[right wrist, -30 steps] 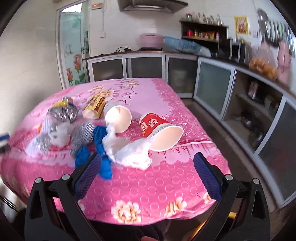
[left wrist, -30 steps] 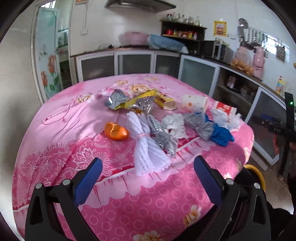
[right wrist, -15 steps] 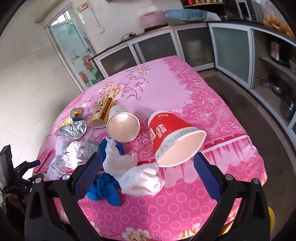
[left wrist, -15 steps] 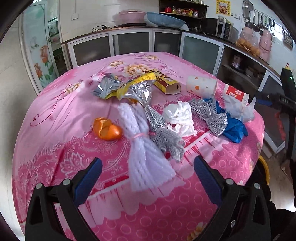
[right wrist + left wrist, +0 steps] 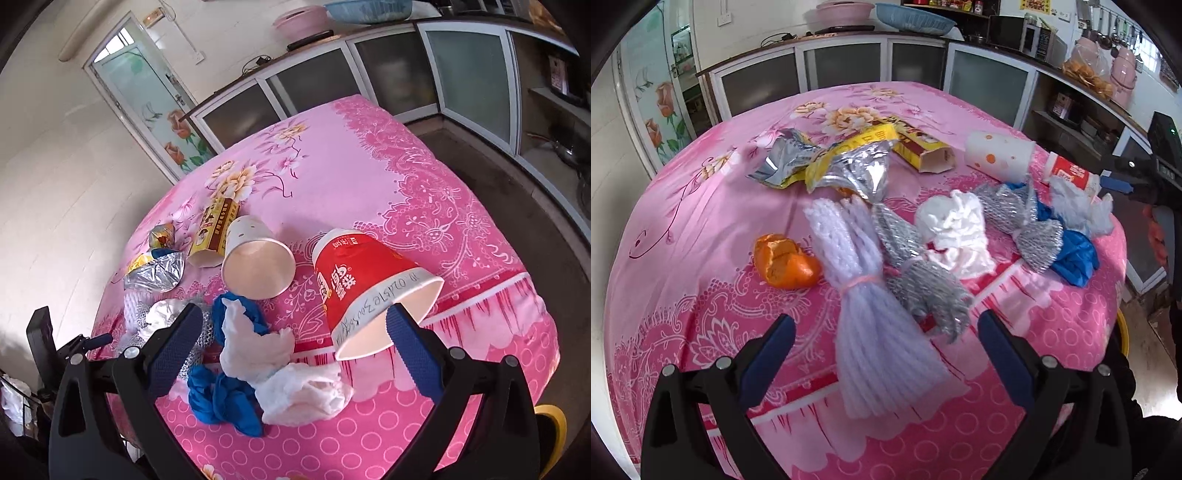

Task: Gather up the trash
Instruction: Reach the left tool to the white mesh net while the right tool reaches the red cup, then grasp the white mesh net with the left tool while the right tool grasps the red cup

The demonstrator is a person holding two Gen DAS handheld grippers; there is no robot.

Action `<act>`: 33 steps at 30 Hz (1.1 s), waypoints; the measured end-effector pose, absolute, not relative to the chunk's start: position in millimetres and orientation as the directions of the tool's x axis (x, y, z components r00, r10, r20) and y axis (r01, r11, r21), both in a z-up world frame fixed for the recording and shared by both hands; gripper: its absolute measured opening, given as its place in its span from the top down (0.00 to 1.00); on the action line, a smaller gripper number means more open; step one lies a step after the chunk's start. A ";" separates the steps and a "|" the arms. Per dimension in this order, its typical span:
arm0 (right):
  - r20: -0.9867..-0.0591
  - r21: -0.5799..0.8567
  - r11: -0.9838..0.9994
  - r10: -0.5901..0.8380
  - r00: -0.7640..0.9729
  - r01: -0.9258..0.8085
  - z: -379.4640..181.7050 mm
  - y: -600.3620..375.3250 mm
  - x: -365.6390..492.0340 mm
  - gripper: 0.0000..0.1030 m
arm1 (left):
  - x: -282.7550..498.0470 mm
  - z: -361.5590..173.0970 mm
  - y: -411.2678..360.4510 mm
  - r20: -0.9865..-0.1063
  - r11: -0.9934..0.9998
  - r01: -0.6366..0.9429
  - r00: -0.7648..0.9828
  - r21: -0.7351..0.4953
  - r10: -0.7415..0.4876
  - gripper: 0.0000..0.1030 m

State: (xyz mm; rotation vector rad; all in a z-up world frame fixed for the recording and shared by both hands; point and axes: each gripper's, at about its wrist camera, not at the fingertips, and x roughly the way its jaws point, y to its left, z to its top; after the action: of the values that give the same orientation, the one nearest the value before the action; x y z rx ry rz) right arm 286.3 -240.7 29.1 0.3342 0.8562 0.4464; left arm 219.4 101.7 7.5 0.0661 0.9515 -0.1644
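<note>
Trash lies on a pink flowered tablecloth (image 5: 701,221). My left gripper (image 5: 886,328) is open just above a white foam net bundle (image 5: 864,295), with a silver net (image 5: 919,277) beside it, an orange peel (image 5: 786,260) to the left and crumpled white tissue (image 5: 956,230) behind. My right gripper (image 5: 293,325) is open over a white tissue wad (image 5: 280,365) and a blue glove (image 5: 221,398). A red paper cup (image 5: 369,288) lies on its side at the right fingertip, a white cup (image 5: 255,266) farther back.
Foil wrappers (image 5: 857,170) and a yellow carton (image 5: 923,147) lie at the back of the pile. Kitchen cabinets (image 5: 849,70) line the far wall and a yellow bin rim (image 5: 550,417) shows below the table's edge. The far half of the tablecloth (image 5: 332,155) is bare.
Both grippers have moved closer to the table and tilted down. The foam net bundle now lies between the left fingers; the tissue and red cup are nearer the right fingers.
</note>
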 end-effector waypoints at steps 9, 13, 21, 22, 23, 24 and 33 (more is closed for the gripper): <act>-0.665 0.456 0.854 0.515 0.541 -0.252 25.7 -233.2 296.3 0.08 | 225.7 -12.4 118.8 -0.864 0.972 0.141 0.447 -0.186 -0.230 0.07; -0.673 0.477 0.848 0.521 0.525 -0.231 21.0 -232.1 302.7 0.08 | 235.2 -22.4 122.1 -0.872 0.972 0.106 0.429 -0.209 -0.234 0.08; -0.682 0.509 0.831 0.548 0.485 -0.224 20.4 -228.6 307.3 0.21 | 226.1 -18.8 127.5 -0.889 0.969 0.114 0.387 -0.218 -0.245 0.18; -0.684 0.505 0.834 0.544 0.487 -0.221 20.6 -227.7 307.3 0.21 | 225.2 -18.3 128.7 -0.888 0.967 0.113 0.384 -0.228 -0.254 0.18; -0.688 0.495 0.840 0.535 0.491 -0.222 21.2 -226.8 307.3 0.23 | 224.5 -18.8 129.2 -0.888 0.966 0.122 0.382 -0.227 -0.257 0.19; -0.690 0.487 0.844 0.529 0.494 -0.224 21.9 -226.2 307.0 0.25 | 225.7 -21.8 128.0 -0.893 0.969 0.130 0.378 -0.211 -0.245 0.25; -0.713 0.430 0.883 0.460 0.529 -0.189 27.0 -225.9 306.9 0.98 | 229.9 -21.4 146.9 -0.878 0.963 0.068 0.399 -0.260 -0.265 0.79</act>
State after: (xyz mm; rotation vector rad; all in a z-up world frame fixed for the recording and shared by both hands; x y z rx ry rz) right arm 306.9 -225.8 27.0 0.3186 0.9382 0.3954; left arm 229.9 146.9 -21.4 -0.1941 1.1424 -0.2122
